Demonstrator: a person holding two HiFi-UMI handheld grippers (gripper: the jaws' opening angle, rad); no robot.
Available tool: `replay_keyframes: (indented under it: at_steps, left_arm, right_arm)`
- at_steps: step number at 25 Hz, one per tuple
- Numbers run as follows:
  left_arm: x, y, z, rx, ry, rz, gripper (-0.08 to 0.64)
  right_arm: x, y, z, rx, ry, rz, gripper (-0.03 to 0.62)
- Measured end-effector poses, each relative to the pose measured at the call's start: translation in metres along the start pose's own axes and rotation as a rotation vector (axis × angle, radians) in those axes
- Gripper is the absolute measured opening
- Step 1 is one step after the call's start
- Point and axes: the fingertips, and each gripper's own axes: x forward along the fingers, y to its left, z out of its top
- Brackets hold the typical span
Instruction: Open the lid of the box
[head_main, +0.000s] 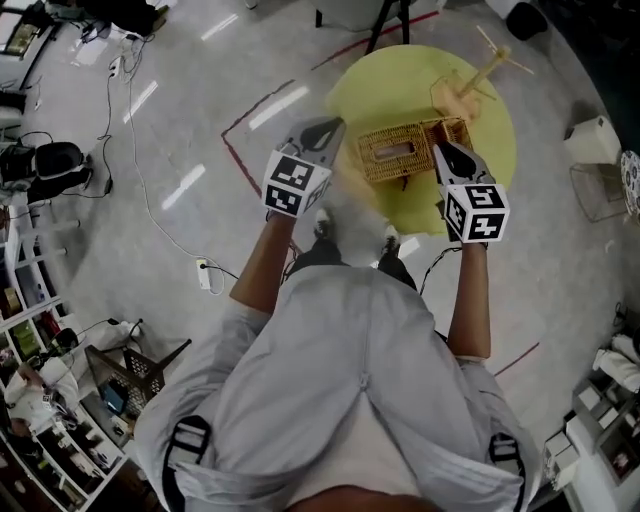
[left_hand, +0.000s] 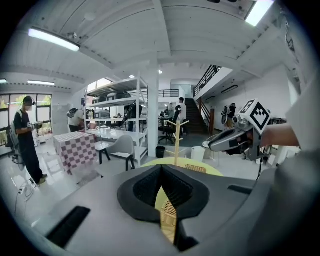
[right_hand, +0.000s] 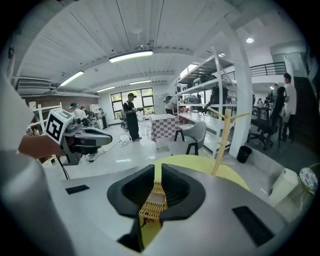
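Head view, steeply down: yellow round table (head_main: 400, 85) on a grey floor, wicker box (head_main: 400, 150) near its front edge, slot in the top face. Wooden branched stand (head_main: 485, 72) upright behind the box on the same table. Left gripper (head_main: 322, 130) sits just beside the box's left end and looks apart from it. Right gripper (head_main: 445, 152) is at the box's right end, tip overlapping the weave. A marker cube (head_main: 297, 185) rides on the left gripper and another (head_main: 478, 212) on the right, with bare forearms behind them. In the left gripper view, the left gripper (left_hand: 161, 170) has its ribbed pads (left_hand: 147, 187) pressed together at the tips. Nothing is between them. A sliver of table and weave shows through the slit lower down, and more of the box (left_hand: 196, 169) shows beyond the body. In the right gripper view, the right gripper (right_hand: 157, 175) has its pads (right_hand: 175, 187) drawn in close on a strip of woven box edge (right_hand: 152, 202) that fills the gap between them. Whether that strip is the lid alone cannot be told. The stand (right_hand: 222, 142) rises to the right. White paper roll (head_main: 592, 140) stands on the floor, well apart from the table. White cable (head_main: 135, 165) trails across the floor at left.
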Motion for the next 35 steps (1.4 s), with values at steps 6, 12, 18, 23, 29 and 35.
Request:
replay_keyframes:
  at_steps: [6,12,18,23,29,35]
  left_arm:
    - [0.014,0.003,-0.025,-0.014,0.049,-0.087,0.029]
    - [0.028,-0.010,-0.047,-0.038,0.079,-0.131,0.029]
    - [0.033,-0.022,-0.077,-0.062,0.125,-0.145,0.029]
    - [0.029,-0.022,-0.100,-0.075,0.158,-0.128,0.029]
    - [0.025,-0.013,-0.116,-0.093,0.184,-0.100,0.029]
    - [0.016,-0.006,-0.128,-0.106,0.203,-0.078,0.029]
  right_arm:
    - [0.017,0.004,-0.042,0.068,0.088,-0.051,0.080]
    - [0.028,0.015,-0.093,0.083,0.187,-0.044,0.091]
    - [0.036,0.017,-0.139,0.093,0.269,-0.033,0.098]
    - [0.049,0.027,-0.169,0.121,0.310,-0.006,0.106]
    - [0.069,0.029,-0.196,0.122,0.369,-0.004,0.109]
    - [0.075,0.032,-0.207,0.138,0.387,-0.029,0.098]
